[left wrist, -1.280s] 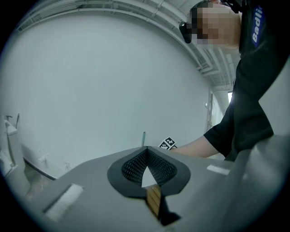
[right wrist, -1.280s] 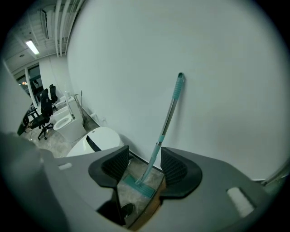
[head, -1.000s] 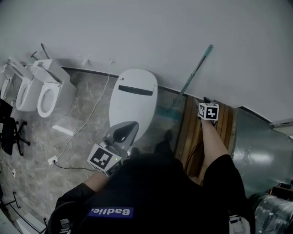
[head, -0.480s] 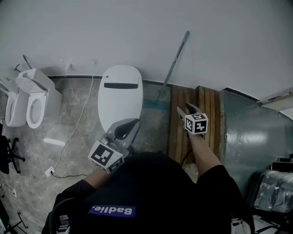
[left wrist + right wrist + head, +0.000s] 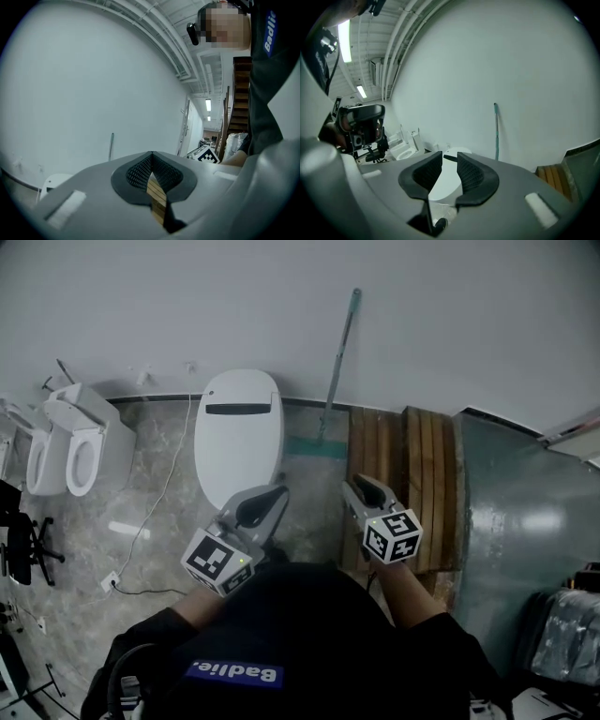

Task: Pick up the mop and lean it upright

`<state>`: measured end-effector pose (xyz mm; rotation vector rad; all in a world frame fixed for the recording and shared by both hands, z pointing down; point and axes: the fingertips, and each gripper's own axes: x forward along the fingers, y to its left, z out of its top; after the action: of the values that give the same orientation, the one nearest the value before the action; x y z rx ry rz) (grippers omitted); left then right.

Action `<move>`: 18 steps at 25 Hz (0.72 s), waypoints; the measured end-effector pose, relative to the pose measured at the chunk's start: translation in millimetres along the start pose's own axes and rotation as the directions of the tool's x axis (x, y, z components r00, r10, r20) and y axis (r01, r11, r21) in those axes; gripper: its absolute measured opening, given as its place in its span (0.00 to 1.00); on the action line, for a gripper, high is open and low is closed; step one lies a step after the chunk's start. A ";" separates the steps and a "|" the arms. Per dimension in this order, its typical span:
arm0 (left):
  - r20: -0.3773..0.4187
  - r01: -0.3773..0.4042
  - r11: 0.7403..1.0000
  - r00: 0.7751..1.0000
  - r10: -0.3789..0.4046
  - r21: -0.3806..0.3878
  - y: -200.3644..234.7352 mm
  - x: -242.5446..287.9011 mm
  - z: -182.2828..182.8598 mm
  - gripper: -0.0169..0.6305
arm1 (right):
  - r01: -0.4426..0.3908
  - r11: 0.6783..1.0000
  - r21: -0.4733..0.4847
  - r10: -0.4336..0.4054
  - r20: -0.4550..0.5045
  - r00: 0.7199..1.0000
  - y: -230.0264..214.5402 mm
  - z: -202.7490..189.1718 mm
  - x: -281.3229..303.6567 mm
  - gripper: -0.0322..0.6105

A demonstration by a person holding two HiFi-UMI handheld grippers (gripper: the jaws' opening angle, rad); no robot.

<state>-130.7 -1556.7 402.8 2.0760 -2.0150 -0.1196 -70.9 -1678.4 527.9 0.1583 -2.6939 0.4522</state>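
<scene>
A pale plain wall (image 5: 281, 296) fills the far side, and its foot runs as one long edge behind everything. Below it lies a grey marbled floor (image 5: 159, 493), open between the fixtures on the left. On the right a smooth grey-green sheet (image 5: 511, 521) lies flat, its near edge against two brown slatted wooden boards (image 5: 436, 474) set side by side.

A large white oval toilet with its lid shut (image 5: 236, 442) stands with its back near the wall. Further left are two smaller white toilets with their lids up (image 5: 89, 451); what is in their bowls cannot be made out. A thin white cable (image 5: 164, 488) trails over the floor between them and the large toilet.

The long mop with a teal-grey handle (image 5: 337, 357) stands upright, leaning on the wall between the large toilet and the boards, its flat teal head on the floor at the wall's foot. Neither gripper touches it.

The left gripper (image 5: 277, 493) hovers over the near end of the large toilet, its pads closed tip to tip with nothing gripped. The right gripper (image 5: 354, 488) hangs over the near edge of the boards, well apart from the mop. Its jaws have just been closing and now stand a narrow gap apart with nothing between them.
</scene>
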 end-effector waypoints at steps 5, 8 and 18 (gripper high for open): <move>-0.094 -0.013 1.000 0.996 0.012 -0.010 -51.8 11.7 -30.4 0.06 | -0.099 0.994 0.054 0.099 -0.003 0.995 15.1 -35.8 -49.6 0.18; -0.124 0.007 1.000 0.992 -0.007 0.000 -82.7 14.8 -43.4 0.06 | -0.140 0.987 0.080 0.141 -0.007 0.990 21.0 -53.1 -72.6 0.17; -0.090 0.094 0.994 0.992 -0.089 0.059 -102.7 -8.6 -30.1 0.06 | -0.151 0.988 -0.025 0.153 0.136 0.979 80.0 -1.9 -109.5 0.11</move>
<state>-24.4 -1543.0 407.2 2.1730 -1.8967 0.0180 15.8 -1597.7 461.9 -0.0231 -2.8565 0.4827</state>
